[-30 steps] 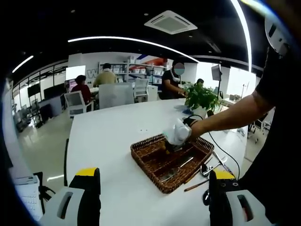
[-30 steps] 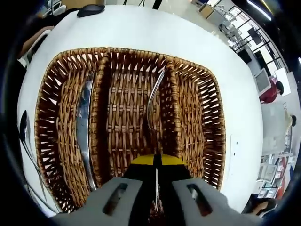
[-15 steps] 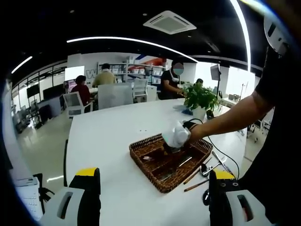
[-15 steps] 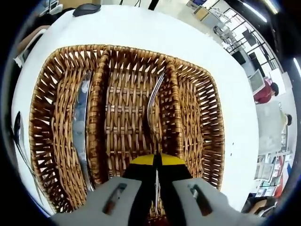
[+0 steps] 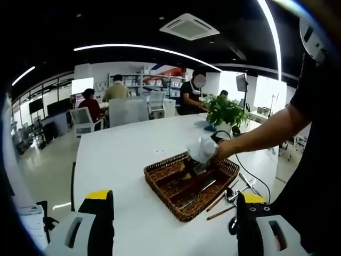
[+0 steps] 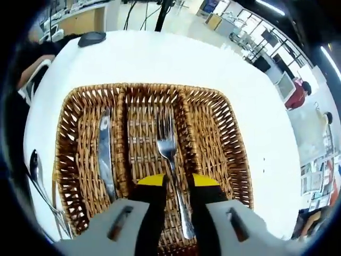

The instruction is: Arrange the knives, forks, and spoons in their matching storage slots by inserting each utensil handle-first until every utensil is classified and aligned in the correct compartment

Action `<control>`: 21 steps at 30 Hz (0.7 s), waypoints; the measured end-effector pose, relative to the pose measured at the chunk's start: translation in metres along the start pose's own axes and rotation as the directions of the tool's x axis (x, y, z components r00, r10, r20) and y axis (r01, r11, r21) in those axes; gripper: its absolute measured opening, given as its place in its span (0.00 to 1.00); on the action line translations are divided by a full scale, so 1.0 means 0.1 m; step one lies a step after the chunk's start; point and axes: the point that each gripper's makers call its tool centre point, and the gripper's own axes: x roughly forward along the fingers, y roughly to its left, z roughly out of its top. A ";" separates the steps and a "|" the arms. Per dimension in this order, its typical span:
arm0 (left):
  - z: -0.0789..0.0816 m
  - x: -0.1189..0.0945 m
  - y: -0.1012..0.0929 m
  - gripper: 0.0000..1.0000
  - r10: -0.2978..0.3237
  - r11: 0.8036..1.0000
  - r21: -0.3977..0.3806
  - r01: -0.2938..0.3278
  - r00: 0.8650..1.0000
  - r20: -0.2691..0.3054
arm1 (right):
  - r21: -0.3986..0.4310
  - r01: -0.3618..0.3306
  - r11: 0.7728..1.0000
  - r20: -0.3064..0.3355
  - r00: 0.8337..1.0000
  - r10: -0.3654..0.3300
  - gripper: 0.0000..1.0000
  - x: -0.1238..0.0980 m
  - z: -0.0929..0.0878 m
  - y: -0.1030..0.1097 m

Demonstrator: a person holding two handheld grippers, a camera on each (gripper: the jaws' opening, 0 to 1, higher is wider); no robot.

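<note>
fork (image 6: 169, 160) released, lying between parted right claw (image 6: 179, 182)

An open-plan office — white surface (image 5: 133, 154), office chairs (image 5: 85, 116), people seated at desks, shelving (image 5: 154, 85) behind, ceiling air-conditioning unit (image 5: 189, 26), strip lights, a potted plant (image 5: 226, 111).

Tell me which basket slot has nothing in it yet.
The far-right slot of the basket. The middle one holds the fork, the left one the knife.
</note>
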 end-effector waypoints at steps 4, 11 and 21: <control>0.04 0.02 -0.04 1.00 -0.008 1.000 0.013 0.008 1.000 0.005 | 0.053 0.056 0.997 0.108 0.992 -0.062 0.55 -0.19 0.19 -0.18; 0.13 0.05 -0.10 1.00 -0.008 1.000 -0.002 0.009 0.999 0.039 | 0.180 0.111 0.977 0.253 0.955 -0.155 0.89 -0.66 0.46 -0.46; 0.26 0.06 -0.21 1.00 -0.009 1.000 0.018 0.007 0.997 0.073 | 0.288 0.131 0.949 0.334 0.915 -0.228 0.99 -1.39 0.49 -0.52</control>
